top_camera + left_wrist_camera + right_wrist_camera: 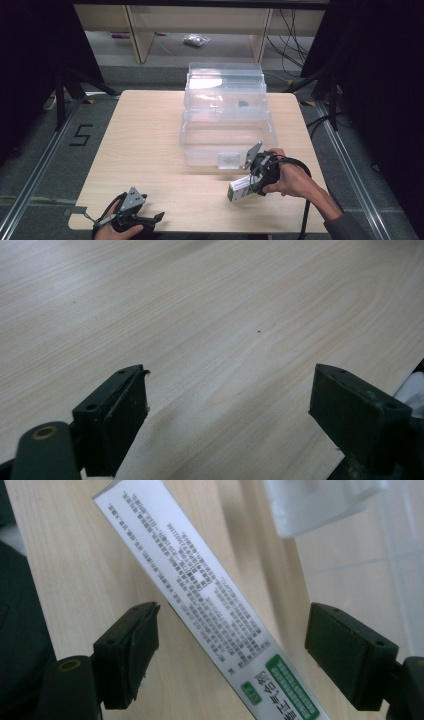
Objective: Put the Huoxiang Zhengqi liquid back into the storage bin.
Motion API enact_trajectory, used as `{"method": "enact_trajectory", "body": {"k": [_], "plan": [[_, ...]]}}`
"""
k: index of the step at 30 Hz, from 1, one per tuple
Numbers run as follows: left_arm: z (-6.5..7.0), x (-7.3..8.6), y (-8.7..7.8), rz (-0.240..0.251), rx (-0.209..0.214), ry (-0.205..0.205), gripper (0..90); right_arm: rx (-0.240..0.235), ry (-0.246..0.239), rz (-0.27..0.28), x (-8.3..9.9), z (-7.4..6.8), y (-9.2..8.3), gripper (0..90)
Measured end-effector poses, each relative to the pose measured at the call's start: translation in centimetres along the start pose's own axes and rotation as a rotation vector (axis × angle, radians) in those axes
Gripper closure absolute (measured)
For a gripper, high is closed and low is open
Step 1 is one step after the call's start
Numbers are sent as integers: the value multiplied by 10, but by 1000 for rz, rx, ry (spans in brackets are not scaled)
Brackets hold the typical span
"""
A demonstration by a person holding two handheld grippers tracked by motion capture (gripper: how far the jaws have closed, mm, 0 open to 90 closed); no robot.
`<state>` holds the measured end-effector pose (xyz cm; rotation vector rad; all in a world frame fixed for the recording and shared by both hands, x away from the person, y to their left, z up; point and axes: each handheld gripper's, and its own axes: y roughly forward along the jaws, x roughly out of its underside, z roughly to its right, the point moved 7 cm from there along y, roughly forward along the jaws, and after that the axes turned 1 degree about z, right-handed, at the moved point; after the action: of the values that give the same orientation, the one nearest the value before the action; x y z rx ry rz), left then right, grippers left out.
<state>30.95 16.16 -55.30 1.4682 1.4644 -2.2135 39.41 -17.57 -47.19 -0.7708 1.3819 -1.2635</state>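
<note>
Long white-and-green printed carton point(210, 605) was straddled by open right tongs point(232, 645); judged light, crushable, best gripped mid-length. Left tongs point(230, 410) were open, empty.

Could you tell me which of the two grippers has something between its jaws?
The right gripper: its open jaws straddle a white printed box, while the left gripper brackets bare table.

Floor point(45, 150) marked "5" point(80, 135); box point(200, 590) print unreadable.
</note>
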Motion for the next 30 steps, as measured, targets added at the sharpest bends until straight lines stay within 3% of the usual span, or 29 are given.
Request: {"method": "enact_trajectory", "body": {"k": [3,5,6,7,8,10,11,12,13,18,19,20,27,28,30], "plan": [[-2,0,-1,-11,-1,15,148,2,-1,-55,1,0,5,238],[-3,1,-1,-13,-14,14,148,-5,-9,-64,1,1,7,255],[-2,1,-2,-17,0,22,148,-11,7,-69,1,0,8,267],[-3,1,-1,-13,-14,15,149,-12,-36,-70,0,3,10,286],[-3,1,-1,-13,-15,15,148,-14,-14,-78,1,2,11,290],[-3,1,-1,-13,-13,15,148,-20,-14,-90,1,1,12,302],[-2,0,-1,-9,-2,9,148,-29,-50,-92,1,2,13,316],[-3,1,-2,-22,0,25,148,-28,-55,-95,1,2,14,330],[-2,0,-1,-9,-6,11,148,-38,-63,-95,2,2,15,341],[-3,0,-1,-9,-23,15,149,-49,-54,-132,3,-1,19,380],[-3,0,-2,-12,-12,18,148,-52,-77,-122,3,1,21,384],[-2,0,-1,-9,-9,15,148,-50,-52,-146,3,-1,20,387],[-3,0,-1,-8,-18,17,148,-70,-85,-177,2,0,25,438],[-3,1,-3,-21,-2,20,148,-80,-78,-185,2,-1,25,446],[-1,0,-1,1,-1,6,148,-86,-101,-190,3,-1,27,474]]}}
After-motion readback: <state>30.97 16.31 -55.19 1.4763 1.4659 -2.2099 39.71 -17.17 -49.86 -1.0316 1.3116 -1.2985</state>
